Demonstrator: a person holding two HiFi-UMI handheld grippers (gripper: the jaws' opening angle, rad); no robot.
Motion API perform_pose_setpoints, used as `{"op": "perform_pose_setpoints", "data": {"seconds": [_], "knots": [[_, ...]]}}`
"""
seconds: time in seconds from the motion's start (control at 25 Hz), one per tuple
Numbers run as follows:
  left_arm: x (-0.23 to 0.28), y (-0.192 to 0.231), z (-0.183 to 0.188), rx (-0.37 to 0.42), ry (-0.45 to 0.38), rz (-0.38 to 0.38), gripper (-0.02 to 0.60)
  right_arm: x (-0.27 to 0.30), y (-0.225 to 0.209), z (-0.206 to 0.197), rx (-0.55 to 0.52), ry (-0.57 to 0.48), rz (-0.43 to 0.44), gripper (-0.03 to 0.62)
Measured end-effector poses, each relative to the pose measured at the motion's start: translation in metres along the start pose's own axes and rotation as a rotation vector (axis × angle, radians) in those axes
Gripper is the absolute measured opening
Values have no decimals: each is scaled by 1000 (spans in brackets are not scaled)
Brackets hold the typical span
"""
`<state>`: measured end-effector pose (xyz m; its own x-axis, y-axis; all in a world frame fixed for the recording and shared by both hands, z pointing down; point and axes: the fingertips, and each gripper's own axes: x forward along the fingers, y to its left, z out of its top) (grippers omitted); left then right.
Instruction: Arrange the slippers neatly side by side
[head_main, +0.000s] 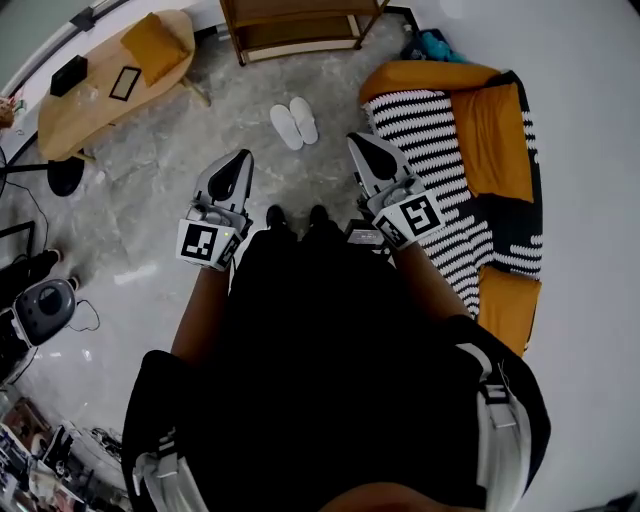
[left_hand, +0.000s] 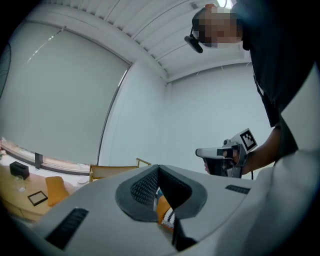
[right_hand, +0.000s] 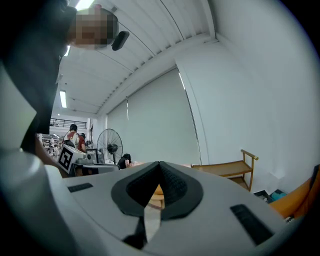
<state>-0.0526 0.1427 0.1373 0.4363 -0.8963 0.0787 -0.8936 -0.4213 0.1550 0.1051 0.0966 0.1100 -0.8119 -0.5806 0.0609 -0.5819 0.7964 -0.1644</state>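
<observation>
The two plain white slippers (head_main: 294, 124) lie side by side on the floor, long axes parallel and pointing away from the person, while the left gripper (head_main: 238, 158) and right gripper (head_main: 357, 140) are closed and empty.

Soft, even indoor light; no hard shadows on the grey mottled stone floor (head_main: 170, 190). A long white ceiling light strip (right_hand: 62, 99) glows with slight glare. The person's black clothing (head_main: 320, 340) is a detail-free dark mass. Strong fisheye bending, black vignetted corners, nearest foreground soft.
</observation>
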Motion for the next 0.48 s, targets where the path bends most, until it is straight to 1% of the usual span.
{"op": "perform_pose_setpoints", "data": {"seconds": [0.08,0.16,0.4,0.48], "knots": [[9,-7,-1,38,38,-10,14,-1,-4,1,-9,-1,20,29],[14,-16,2,60,46,-29,14,-1,-6,2,-25,-3,39,29],[33,-34,1,51,47,-57,14,-8,-20,-6,-16,-2,34,29],[39,-40,5,54,39,-68,14,-9,-20,-1,-6,-11,30,29]]}}
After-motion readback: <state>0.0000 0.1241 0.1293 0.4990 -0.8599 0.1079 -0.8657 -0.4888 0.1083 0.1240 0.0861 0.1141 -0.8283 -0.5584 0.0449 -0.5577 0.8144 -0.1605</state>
